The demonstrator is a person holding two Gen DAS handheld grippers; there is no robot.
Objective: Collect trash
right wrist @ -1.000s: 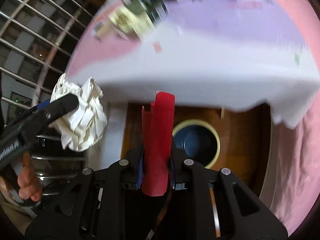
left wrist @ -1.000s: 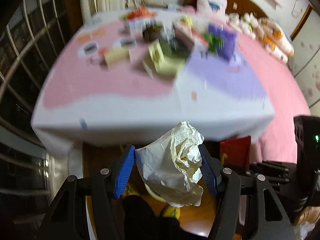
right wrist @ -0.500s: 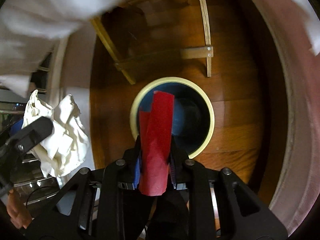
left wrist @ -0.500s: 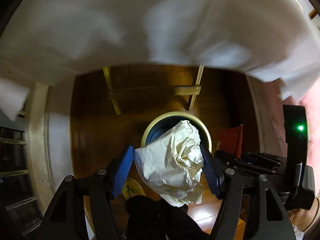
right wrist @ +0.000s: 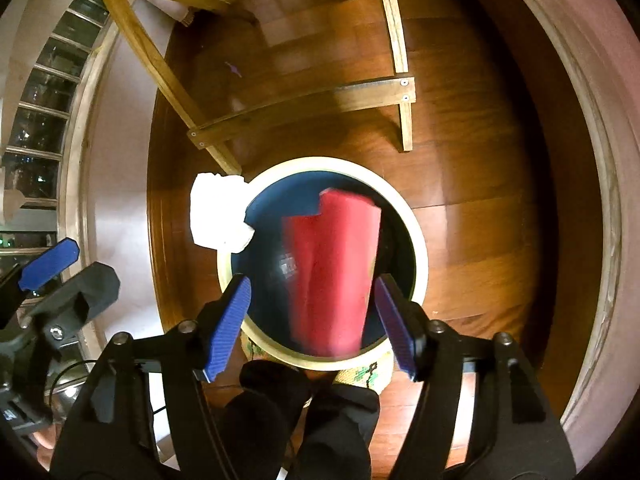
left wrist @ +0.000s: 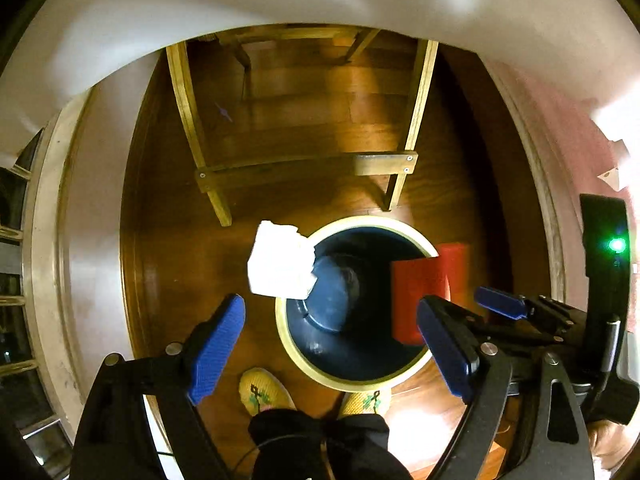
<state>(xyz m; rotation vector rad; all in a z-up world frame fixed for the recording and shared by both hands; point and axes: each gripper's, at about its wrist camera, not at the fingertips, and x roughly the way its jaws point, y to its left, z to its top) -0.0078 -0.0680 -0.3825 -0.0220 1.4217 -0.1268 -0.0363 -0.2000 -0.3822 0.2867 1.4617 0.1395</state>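
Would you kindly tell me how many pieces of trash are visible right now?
2: a crumpled white paper wad over the round blue bin's left rim, and a red folded card above its opening. More may be hidden inside.

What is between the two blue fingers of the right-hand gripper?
In the right wrist view, the red paper sits between the right gripper's open jaws, touching neither pad, over the bin. The jaws have just been opening.

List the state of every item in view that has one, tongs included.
left tongs: open, nothing between the pads, jaws have just been opening
right tongs: open, pads clear of the red paper, jaws have just been opening
crumpled white paper: released, at the bin's rim, partly outside it
red paper: released, blurred, over the bin's mouth
bin: upright, uncovered, dark inside
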